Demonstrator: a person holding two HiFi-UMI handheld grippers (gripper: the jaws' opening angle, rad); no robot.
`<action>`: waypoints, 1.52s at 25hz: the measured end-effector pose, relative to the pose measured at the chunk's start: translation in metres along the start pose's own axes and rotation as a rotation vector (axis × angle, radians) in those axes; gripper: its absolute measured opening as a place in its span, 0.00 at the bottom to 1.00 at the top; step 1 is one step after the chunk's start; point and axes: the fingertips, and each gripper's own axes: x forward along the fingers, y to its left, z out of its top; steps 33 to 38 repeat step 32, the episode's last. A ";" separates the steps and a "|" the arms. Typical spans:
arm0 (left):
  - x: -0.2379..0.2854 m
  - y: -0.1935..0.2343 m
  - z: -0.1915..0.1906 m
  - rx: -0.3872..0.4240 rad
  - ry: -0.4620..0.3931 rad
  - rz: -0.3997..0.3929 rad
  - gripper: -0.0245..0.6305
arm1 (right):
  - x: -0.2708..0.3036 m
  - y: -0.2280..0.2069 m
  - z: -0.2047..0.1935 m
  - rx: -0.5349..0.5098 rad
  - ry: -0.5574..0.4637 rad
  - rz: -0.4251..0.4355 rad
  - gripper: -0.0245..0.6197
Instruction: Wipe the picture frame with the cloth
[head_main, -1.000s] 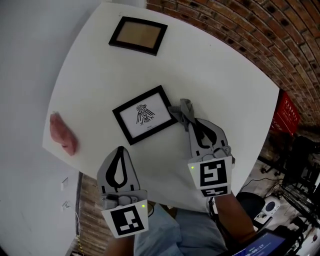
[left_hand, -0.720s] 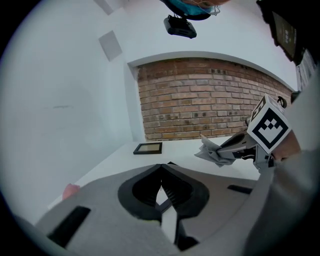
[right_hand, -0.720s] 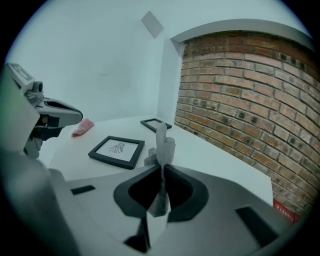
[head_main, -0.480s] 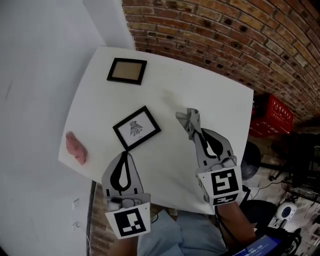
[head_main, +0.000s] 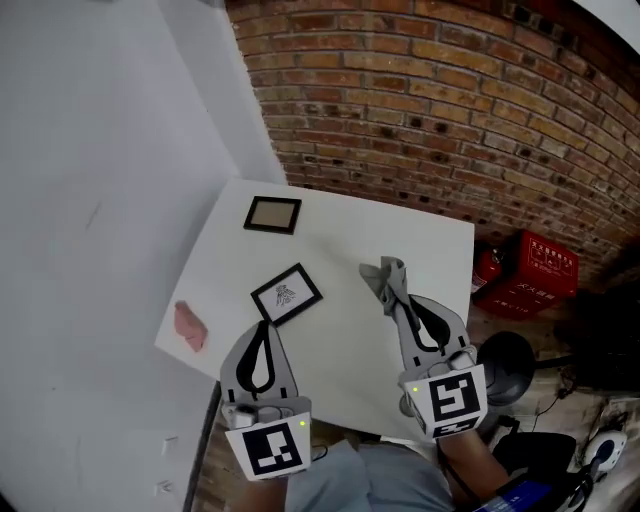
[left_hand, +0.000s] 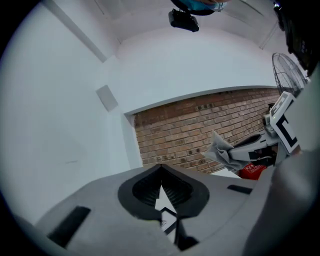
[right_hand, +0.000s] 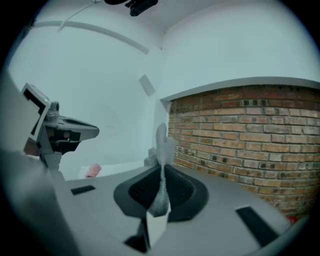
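Observation:
A black picture frame with a bird print lies flat on the white table. My right gripper is shut on a grey cloth, held to the right of the frame and apart from it. In the right gripper view the cloth sticks up out of the closed jaws. My left gripper is shut with nothing in it, just in front of the frame's near corner. A sliver of the frame shows below its jaws, and the cloth appears at the right of the left gripper view.
A second frame with a tan insert lies at the table's far left corner. A pink cloth sits at the left edge. A white wall borders the left, a brick wall the back. A red crate stands on the floor at the right.
The view has drawn back and up, so the table looks smaller. Both grippers now sit higher above the table, and the cloth has moved away from the bird frame's right corner.

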 end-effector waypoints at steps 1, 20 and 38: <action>-0.005 -0.002 0.005 0.003 -0.014 0.002 0.05 | -0.006 0.000 0.003 -0.003 -0.017 -0.001 0.08; -0.033 -0.031 0.034 0.023 -0.090 -0.026 0.05 | -0.047 0.003 0.020 -0.010 -0.087 0.022 0.08; -0.030 -0.031 0.033 0.028 -0.091 -0.028 0.05 | -0.043 0.002 0.017 -0.005 -0.083 0.027 0.08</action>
